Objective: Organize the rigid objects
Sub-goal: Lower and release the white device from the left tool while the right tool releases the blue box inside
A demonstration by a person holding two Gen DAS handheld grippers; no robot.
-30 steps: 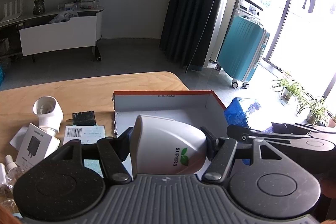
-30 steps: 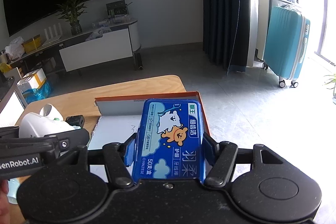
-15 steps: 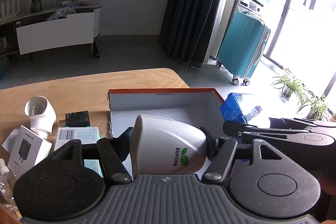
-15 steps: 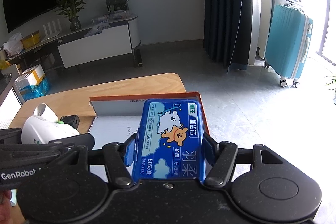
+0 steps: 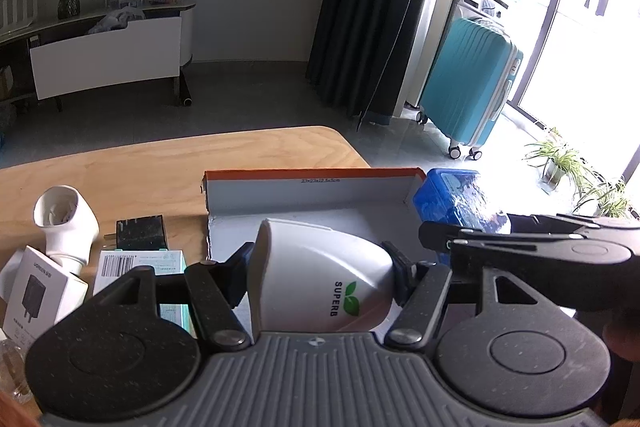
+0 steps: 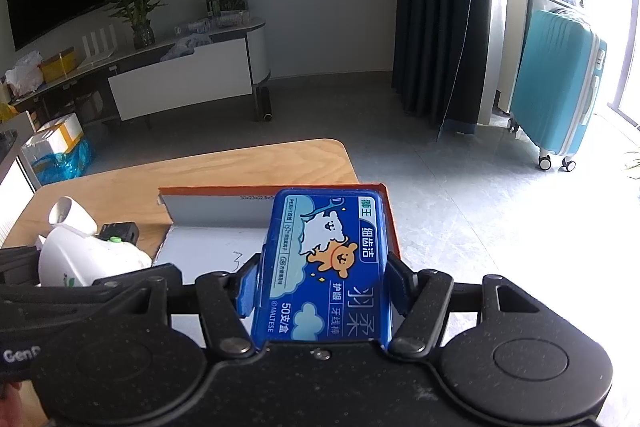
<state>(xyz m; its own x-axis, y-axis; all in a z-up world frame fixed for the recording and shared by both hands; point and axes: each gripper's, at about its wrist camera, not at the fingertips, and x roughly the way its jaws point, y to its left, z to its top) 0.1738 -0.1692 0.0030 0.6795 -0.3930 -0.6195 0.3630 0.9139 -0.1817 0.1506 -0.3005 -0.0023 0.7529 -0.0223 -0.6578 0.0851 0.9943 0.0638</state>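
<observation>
My left gripper (image 5: pixel 320 271) is shut on a white rounded "SUPERB" device (image 5: pixel 320 275), held over the open orange-edged white cardboard box (image 5: pixel 312 193) on the wooden table. My right gripper (image 6: pixel 320 283) is shut on a blue dental floss box (image 6: pixel 326 263) with a bear picture, held above the same box's right side (image 6: pixel 216 211). In the left wrist view the right gripper with the blue box (image 5: pixel 452 199) shows at the right. In the right wrist view the left gripper's white device (image 6: pixel 88 259) shows at the left.
On the table left of the box lie a white cup-shaped part (image 5: pixel 64 219), a black adapter (image 5: pixel 140 227), a white charger box (image 5: pixel 38 287) and a barcode-labelled box (image 5: pixel 136 263). The table's far edge (image 5: pixel 240 139) drops to floor; a teal suitcase (image 5: pixel 468 87) stands beyond.
Both grippers have shifted slightly with their objects still held; the cardboard box appears a little further left and lower in the left wrist view.
</observation>
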